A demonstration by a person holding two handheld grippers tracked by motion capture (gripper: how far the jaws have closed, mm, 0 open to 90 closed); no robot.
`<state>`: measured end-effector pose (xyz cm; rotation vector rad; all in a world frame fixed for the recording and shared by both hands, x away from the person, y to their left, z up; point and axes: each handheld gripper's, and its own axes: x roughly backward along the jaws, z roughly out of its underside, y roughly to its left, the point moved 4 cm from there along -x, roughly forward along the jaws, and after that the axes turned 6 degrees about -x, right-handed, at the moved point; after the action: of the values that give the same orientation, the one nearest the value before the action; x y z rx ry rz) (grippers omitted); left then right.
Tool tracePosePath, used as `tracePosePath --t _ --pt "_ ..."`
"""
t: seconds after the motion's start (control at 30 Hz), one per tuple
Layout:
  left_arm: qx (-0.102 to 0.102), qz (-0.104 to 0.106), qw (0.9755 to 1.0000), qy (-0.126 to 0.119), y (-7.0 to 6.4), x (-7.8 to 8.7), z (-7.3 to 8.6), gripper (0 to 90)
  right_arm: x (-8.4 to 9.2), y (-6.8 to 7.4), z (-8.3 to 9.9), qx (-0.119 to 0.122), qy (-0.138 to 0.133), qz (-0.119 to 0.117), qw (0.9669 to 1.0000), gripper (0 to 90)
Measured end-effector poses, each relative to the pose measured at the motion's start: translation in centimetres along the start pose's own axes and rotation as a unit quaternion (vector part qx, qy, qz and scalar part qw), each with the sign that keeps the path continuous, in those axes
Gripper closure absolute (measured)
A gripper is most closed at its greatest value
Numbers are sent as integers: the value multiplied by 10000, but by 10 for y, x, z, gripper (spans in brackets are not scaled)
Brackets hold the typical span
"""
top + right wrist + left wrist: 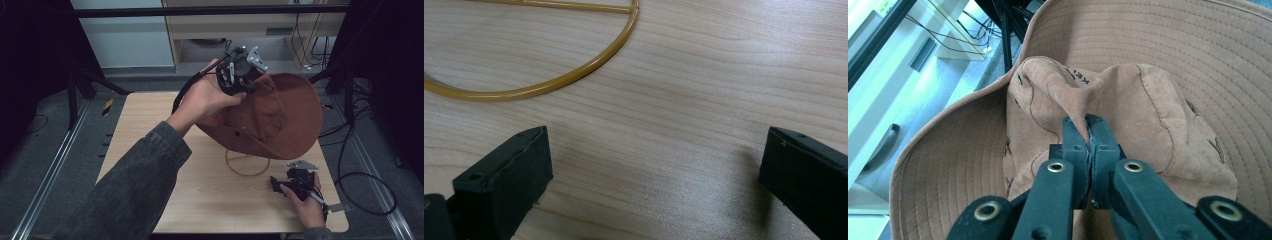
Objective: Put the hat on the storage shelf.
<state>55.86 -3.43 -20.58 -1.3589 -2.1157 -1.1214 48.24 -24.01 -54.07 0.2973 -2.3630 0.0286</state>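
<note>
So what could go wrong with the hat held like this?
The left gripper pinches just a small fold of the hat, so the fabric might slip out and the hat drop. The hat hangs over the gold ring on the table; lowering it could knock the ring.
</note>
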Motion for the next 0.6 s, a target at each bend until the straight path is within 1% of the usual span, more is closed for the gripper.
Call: tracePosePath --t 0.17,0.27,0.33,0.37,0.43,0.6 --pt "-7 38 10000 -29 -2 -6 -2 883 0 0 0 3 -1 2 10000 6" --pt "-62 33 10000 0 -5 -9 -3 882 0 0 0 1 0 1 10000 7" --pt "-60 126 9999 -61 -6 -12 -3 880 0 0 0 5 -2 2 10000 6" --pt "-27 164 9998 -115 -7 -13 -3 880 0 0 0 23 -14 13 10000 6" --pt "-76 132 9999 -47 -6 -15 -3 879 0 0 0 27 -14 15 10000 6" --pt "-43 143 9999 18 -6 -23 -1 879 0 0 0 25 -14 16 10000 6"
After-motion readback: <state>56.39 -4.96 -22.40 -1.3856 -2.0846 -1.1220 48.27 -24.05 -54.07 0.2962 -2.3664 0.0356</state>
